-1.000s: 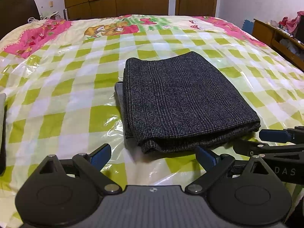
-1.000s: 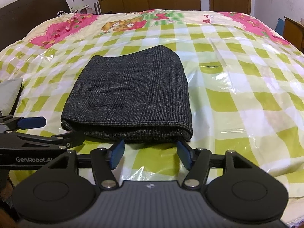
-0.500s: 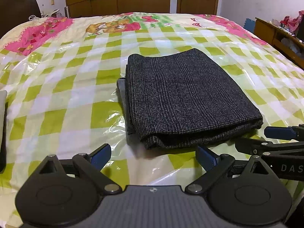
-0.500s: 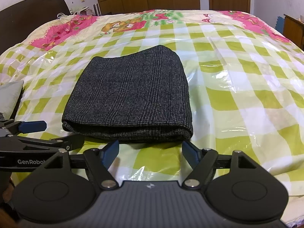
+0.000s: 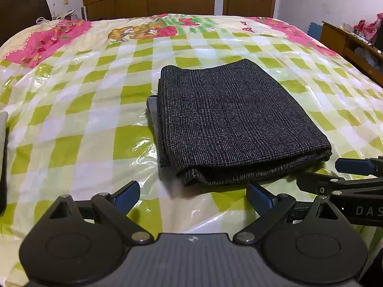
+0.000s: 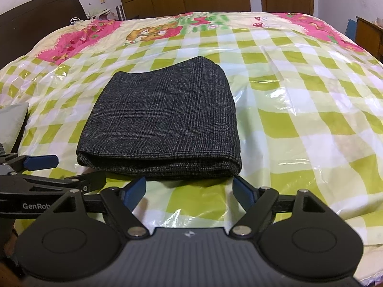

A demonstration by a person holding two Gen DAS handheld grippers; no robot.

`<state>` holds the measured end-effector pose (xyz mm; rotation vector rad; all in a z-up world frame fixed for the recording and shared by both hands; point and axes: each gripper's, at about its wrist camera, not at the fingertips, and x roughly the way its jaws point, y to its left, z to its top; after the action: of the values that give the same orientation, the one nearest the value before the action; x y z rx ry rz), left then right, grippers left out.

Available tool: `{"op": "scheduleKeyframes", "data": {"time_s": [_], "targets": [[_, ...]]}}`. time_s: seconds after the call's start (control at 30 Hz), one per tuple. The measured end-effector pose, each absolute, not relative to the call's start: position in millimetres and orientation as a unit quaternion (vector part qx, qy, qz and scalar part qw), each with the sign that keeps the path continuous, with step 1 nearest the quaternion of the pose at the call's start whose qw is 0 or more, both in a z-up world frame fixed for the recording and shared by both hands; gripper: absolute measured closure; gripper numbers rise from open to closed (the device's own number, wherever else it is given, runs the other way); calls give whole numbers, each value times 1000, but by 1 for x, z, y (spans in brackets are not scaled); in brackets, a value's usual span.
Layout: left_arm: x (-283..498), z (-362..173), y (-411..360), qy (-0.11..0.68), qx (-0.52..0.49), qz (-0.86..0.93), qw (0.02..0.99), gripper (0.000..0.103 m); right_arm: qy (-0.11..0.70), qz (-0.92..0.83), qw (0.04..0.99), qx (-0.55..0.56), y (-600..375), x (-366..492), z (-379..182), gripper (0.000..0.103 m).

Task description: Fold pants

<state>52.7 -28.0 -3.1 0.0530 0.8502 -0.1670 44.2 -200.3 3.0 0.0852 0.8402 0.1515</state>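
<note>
Dark grey checked pants (image 5: 229,124) lie folded into a compact rectangle on the bed; they also show in the right wrist view (image 6: 162,124). A paler grey layer sticks out at their left edge. My left gripper (image 5: 192,195) is open and empty, just short of the near folded edge. My right gripper (image 6: 190,189) is open and empty, close to the same near edge. Each gripper shows at the side of the other's view.
The bed (image 5: 71,110) has a green-and-white checked cover under clear plastic sheeting. A wooden cabinet (image 5: 347,43) stands at the right. A dark headboard (image 6: 36,26) is at the left. A grey item (image 6: 10,124) lies at the bed's left edge.
Both grippers have drawn back a little from the folded pants. The right gripper's jaws have opened wider. The pants have not moved.
</note>
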Motion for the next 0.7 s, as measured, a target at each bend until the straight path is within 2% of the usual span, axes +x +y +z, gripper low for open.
{"op": "scheduleKeyframes", "data": {"time_s": [0.7], "targets": [[51, -4, -28, 411, 30, -77, 908, 0, 407, 71, 910, 40, -201, 44, 2, 24]]}}
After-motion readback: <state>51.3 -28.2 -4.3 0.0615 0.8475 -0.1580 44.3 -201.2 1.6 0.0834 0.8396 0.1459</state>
